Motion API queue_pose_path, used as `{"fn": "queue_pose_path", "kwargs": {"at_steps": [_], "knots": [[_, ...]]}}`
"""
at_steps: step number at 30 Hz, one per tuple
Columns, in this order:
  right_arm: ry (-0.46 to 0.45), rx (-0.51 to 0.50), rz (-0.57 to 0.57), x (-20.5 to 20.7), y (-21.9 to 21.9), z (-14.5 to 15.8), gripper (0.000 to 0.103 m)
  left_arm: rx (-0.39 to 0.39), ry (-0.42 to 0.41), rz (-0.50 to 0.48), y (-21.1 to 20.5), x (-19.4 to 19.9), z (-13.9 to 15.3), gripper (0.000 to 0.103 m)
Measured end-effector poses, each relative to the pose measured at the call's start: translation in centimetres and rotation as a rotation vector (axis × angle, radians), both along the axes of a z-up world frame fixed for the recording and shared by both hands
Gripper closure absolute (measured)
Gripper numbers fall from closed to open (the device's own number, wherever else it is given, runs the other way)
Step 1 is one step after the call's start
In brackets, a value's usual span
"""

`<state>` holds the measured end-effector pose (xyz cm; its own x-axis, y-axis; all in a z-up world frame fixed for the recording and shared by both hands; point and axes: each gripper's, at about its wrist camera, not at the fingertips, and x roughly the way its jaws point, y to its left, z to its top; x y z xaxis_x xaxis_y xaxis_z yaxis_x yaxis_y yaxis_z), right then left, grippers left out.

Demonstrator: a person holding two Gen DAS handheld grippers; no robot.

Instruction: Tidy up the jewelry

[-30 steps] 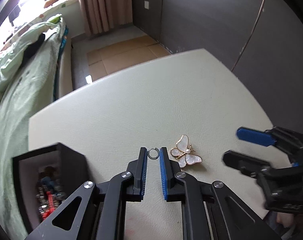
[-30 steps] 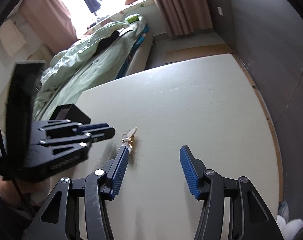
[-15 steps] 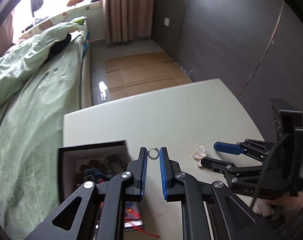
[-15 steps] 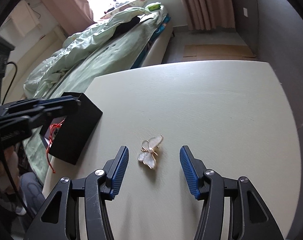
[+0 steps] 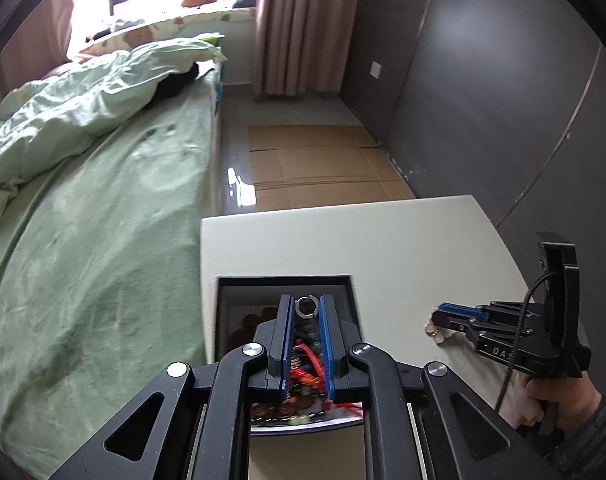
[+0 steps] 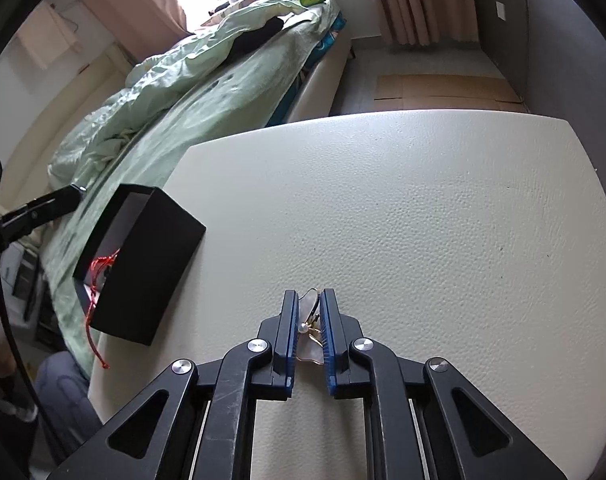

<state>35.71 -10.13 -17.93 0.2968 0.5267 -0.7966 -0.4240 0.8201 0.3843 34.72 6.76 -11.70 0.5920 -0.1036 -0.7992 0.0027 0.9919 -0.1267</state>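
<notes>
While the left gripper [image 5: 307, 307] pinches the ring [image 5: 307, 306] above the black box [image 5: 345, 280], the right gripper [image 6: 307, 304] clamps the butterfly brooch [image 6: 312, 320] on the table [image 6: 443, 216]; squeezing harder could bend its wings.

1. Small silver open ring [image 5: 307, 306], upright, pinched between blue fingers [image 5: 286, 328] above the box
2. Black open-topped box [image 6: 143, 256] on the worktop [image 6: 423, 208], tangled beads and red cord inside
3. Pearly gold-edged butterfly brooch [image 6: 309, 322] on the worktop, clamped between fingers [image 6: 328, 328]

Pebbled matt table [image 6: 443, 208], glossy pearly butterfly brooch [image 6: 309, 346], shiny metal ring [image 5: 307, 306].
</notes>
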Motion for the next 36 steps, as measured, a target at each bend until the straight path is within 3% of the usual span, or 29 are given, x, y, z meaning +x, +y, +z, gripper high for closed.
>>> {"fn": "queue_pose_path", "kwargs": {"at_steps": [5,13,18,19,20,22,31,33,35,36], "knots": [[0.016,0.047,0.001,-0.1,0.2,0.7,0.097,-0.013,0.004,0.017,1.2,-0.5,-0.4,0.090],[-0.011,0.081,0.019,-0.6,0.7,2.9,0.099,-0.045,0.022,0.024,2.3,-0.7,-1.8,0.090],[-0.025,-0.052,0.029,-0.8,1.7,3.2,0.097,-0.057,0.019,0.022,2.4,-0.9,-2.1,0.090],[-0.011,-0.069,0.041,-1.0,2.0,3.0,0.082,-0.060,0.018,0.023,2.5,-1.0,-2.1,0.090],[-0.003,-0.103,0.051,-1.2,2.3,2.7,0.058,-0.062,0.016,0.025,2.6,-1.0,-2.1,0.090],[-0.053,-0.145,0.045,-1.8,2.5,2.7,0.046,-0.069,0.013,0.032,3.0,-1.0,-2.1,0.090],[-0.088,-0.245,0.077,-2.7,3.8,0.9,0.049,-0.094,0.052,0.014,3.1,-0.6,-3.2,0.090],[-0.106,-0.270,0.096,-3.1,4.3,0.9,0.056,-0.123,0.067,0.015,3.3,-0.4,-3.5,0.090],[-0.125,-0.306,0.106,-3.4,4.6,1.0,0.073,-0.148,0.077,0.023,3.6,-0.5,-3.7,0.089],[-0.124,-0.311,0.111,-3.5,4.6,1.1,0.073,-0.158,0.080,0.032,3.9,-0.6,-3.8,0.089]]}}
